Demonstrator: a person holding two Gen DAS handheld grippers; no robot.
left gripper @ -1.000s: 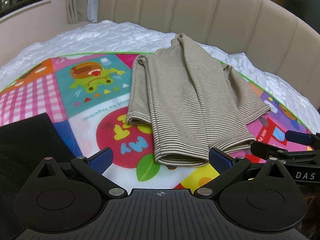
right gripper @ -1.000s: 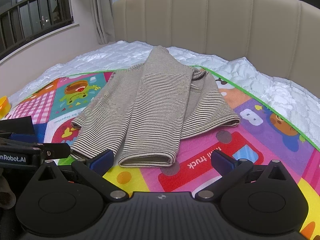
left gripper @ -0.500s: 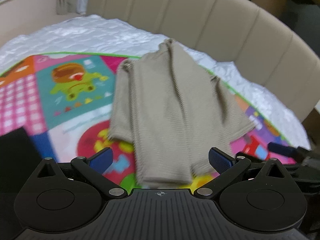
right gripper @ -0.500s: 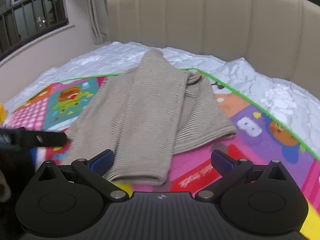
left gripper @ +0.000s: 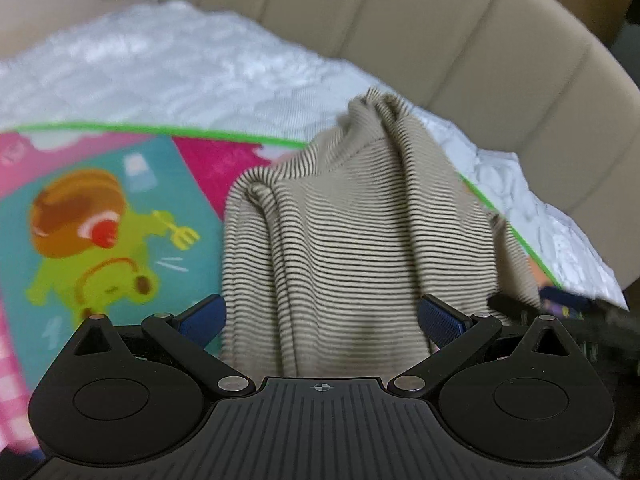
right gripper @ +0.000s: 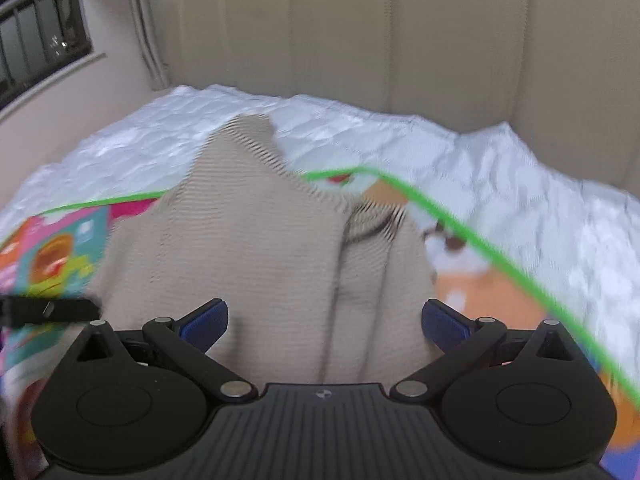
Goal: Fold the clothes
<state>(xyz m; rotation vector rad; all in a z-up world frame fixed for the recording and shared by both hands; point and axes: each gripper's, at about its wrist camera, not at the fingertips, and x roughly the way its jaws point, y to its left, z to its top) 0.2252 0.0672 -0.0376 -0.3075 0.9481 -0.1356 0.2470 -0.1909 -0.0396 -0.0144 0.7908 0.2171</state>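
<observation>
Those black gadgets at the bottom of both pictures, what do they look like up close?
They are two matching hand-held tools. The left gripper and the right gripper each have a ribbed black plastic body bearing a small crosshair mark, two round black discs, black link arms with silver pivot pins, and two fingers tipped with textured blue pads. No cables, sleeves or hands show.

The striped garment [left gripper: 352,248] filled the centre of both views, lying between each gripper's spread fingers. Bare play mat [left gripper: 100,216] lay open at left, white quilt [right gripper: 500,184] at upper right. The padded headboard [right gripper: 360,32] closed off the top.
</observation>
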